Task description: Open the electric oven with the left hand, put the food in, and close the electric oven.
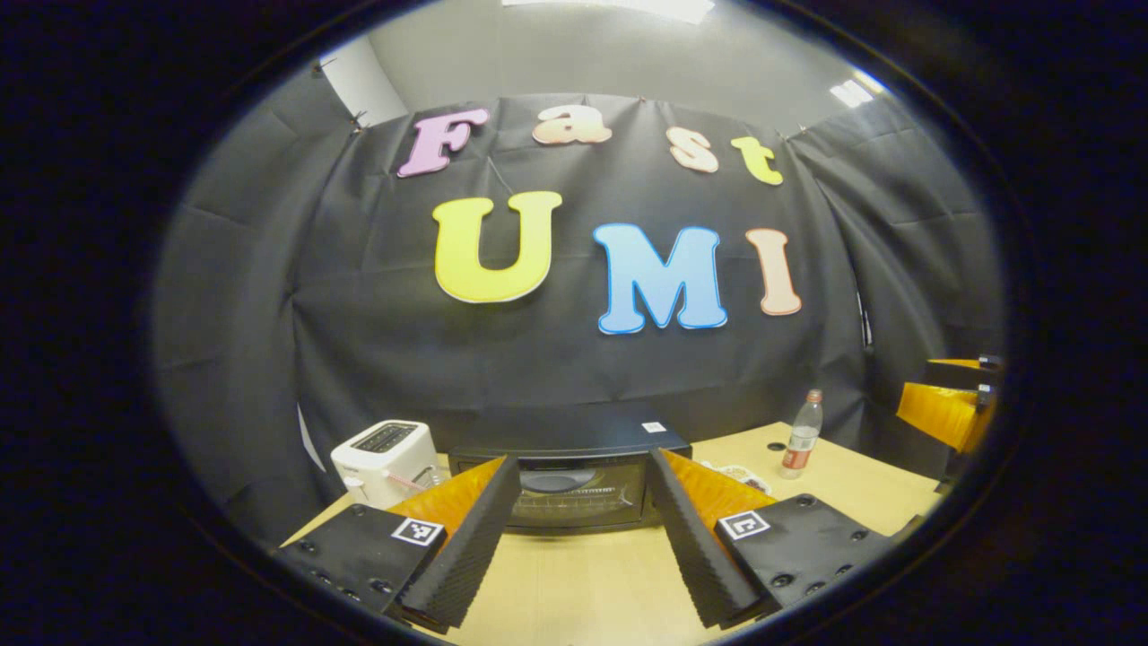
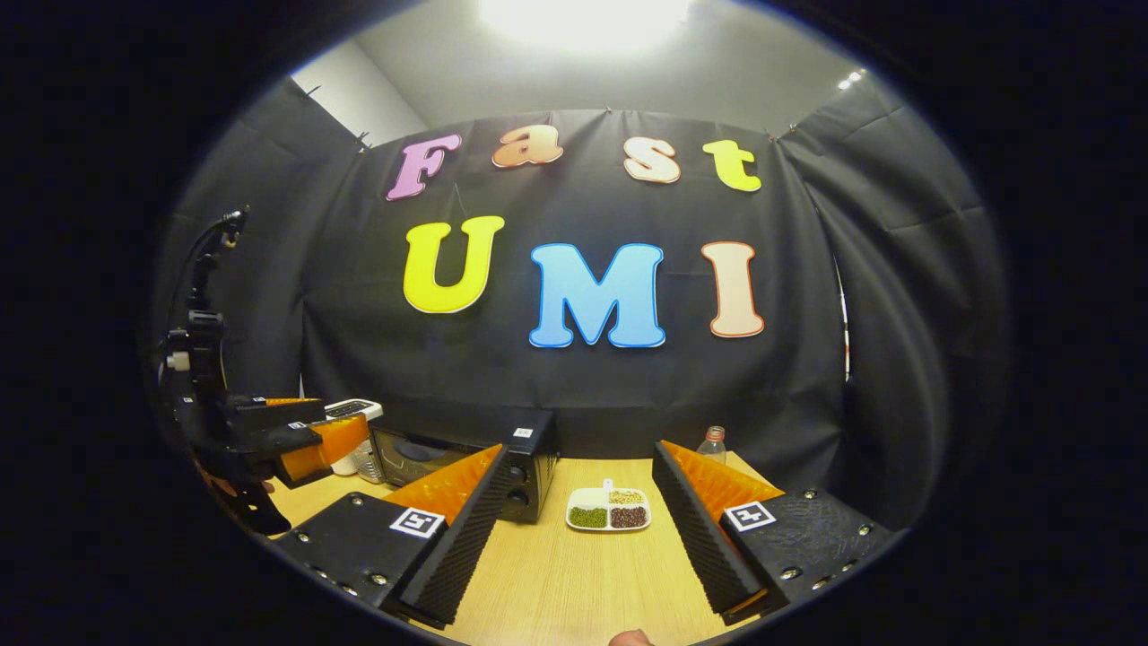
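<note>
Both hand-held grippers, left and right, wide open and empty before the closed black glass-fronted electric oven, white three-compartment food dish just right of it.

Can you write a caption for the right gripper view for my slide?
Open right gripper faces a divided food dish on the table, beside the closed oven.
</note>
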